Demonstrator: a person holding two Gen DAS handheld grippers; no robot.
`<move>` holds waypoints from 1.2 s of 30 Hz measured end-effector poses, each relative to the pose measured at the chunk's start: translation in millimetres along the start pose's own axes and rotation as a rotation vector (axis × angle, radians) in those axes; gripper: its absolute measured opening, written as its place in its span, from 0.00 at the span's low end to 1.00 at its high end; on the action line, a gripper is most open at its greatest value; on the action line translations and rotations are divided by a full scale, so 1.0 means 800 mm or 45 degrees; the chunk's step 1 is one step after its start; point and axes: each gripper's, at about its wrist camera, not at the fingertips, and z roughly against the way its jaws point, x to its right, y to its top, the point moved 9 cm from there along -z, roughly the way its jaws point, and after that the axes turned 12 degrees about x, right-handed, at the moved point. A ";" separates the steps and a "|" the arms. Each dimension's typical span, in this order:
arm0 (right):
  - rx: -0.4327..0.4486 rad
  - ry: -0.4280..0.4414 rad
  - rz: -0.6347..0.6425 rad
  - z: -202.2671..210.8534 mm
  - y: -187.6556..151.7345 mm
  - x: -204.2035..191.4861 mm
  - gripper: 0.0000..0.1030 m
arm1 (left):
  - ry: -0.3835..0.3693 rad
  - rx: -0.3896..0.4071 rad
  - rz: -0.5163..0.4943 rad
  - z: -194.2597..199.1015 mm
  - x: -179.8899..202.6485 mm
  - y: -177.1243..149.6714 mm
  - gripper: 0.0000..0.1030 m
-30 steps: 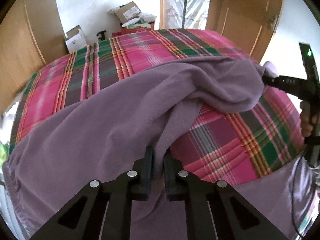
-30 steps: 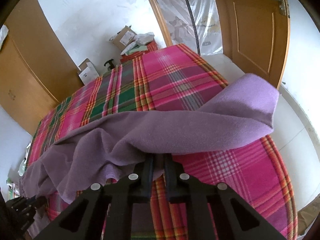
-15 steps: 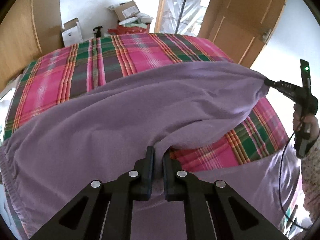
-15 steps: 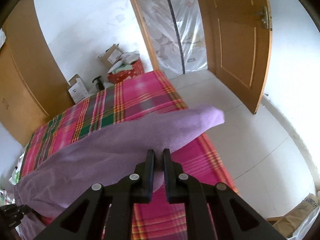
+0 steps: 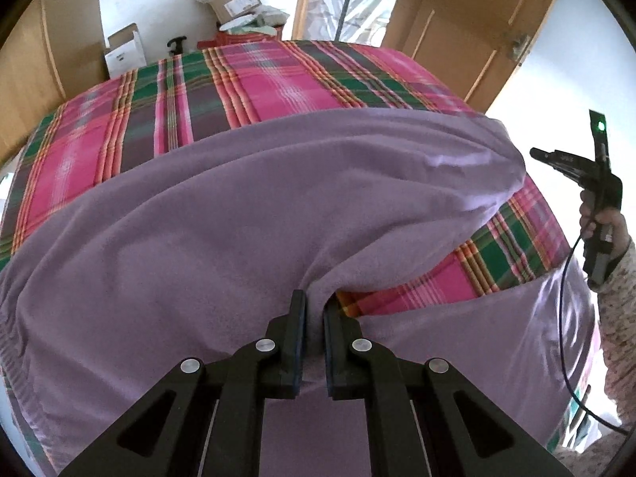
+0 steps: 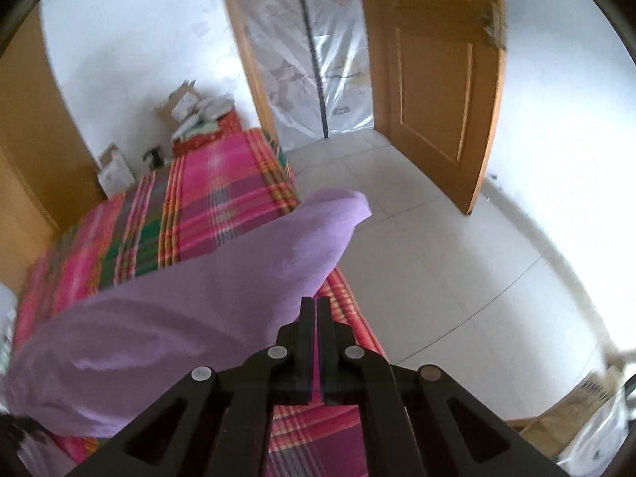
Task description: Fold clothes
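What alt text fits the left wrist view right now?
The left gripper has its jaws shut on a fold of purple fabric draped across a pink-and-green plaid bed. At right, a hand holds the right gripper clear of the cloth.

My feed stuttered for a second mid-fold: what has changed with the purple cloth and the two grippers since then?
The right gripper has let go of the purple cloth: a second ago its jaws pinched the far corner, now they stand clear and shut, empty. The freed corner slumps on the plaid bedspread. The left gripper stays clamped on the near fold.
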 end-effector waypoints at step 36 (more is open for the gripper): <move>0.094 0.131 0.470 -0.049 0.023 -0.145 0.04 | -0.070 -0.012 0.010 0.004 0.005 -0.006 0.10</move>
